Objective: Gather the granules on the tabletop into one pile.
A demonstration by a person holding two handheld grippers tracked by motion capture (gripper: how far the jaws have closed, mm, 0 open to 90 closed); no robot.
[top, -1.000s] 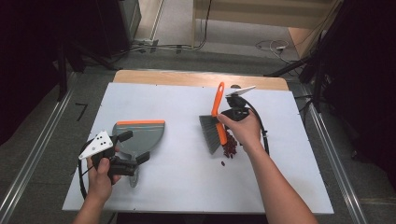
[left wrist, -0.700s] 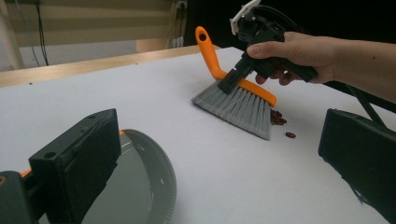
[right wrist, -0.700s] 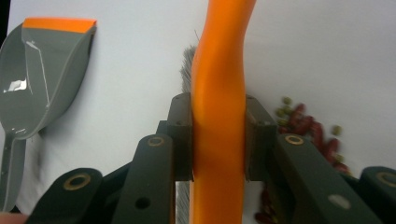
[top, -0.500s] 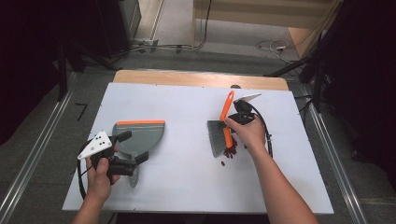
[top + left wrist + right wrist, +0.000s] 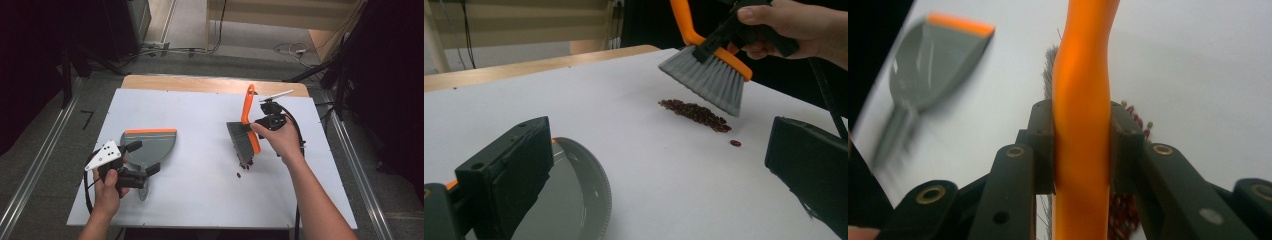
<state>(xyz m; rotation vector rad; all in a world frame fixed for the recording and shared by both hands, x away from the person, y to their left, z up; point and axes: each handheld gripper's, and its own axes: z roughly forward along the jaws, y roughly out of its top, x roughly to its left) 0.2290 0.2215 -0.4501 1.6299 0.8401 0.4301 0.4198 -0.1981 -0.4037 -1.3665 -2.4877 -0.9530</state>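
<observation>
The right gripper (image 5: 264,116) was clamped on the orange handle of the brush (image 5: 246,125), its two black jaws pressed flat against either side of the handle, as the right gripper view showed plainly (image 5: 1082,150). The brush stood tilted over the right half of the white table (image 5: 200,110), handle rising away from the person and grey bristles pointing down and toward the left. In the left gripper view the bristles (image 5: 709,80) hung just above and beside a small line of dark red beans (image 5: 694,112), with one stray bean (image 5: 735,143) lying a little apart, nearer the camera. In the high view the beans (image 5: 245,165) lay just below the bristle edge, touching the table. The left gripper (image 5: 132,165) rested low on the left half of the table, its jaws spread wide apart and holding nothing; the grey dustpan (image 5: 147,145) with its orange lip lay just beyond and partly between them, its rounded rear edge beside one jaw in the left gripper view (image 5: 589,200). The dustpan and the beans were well apart, with bare table between.
</observation>
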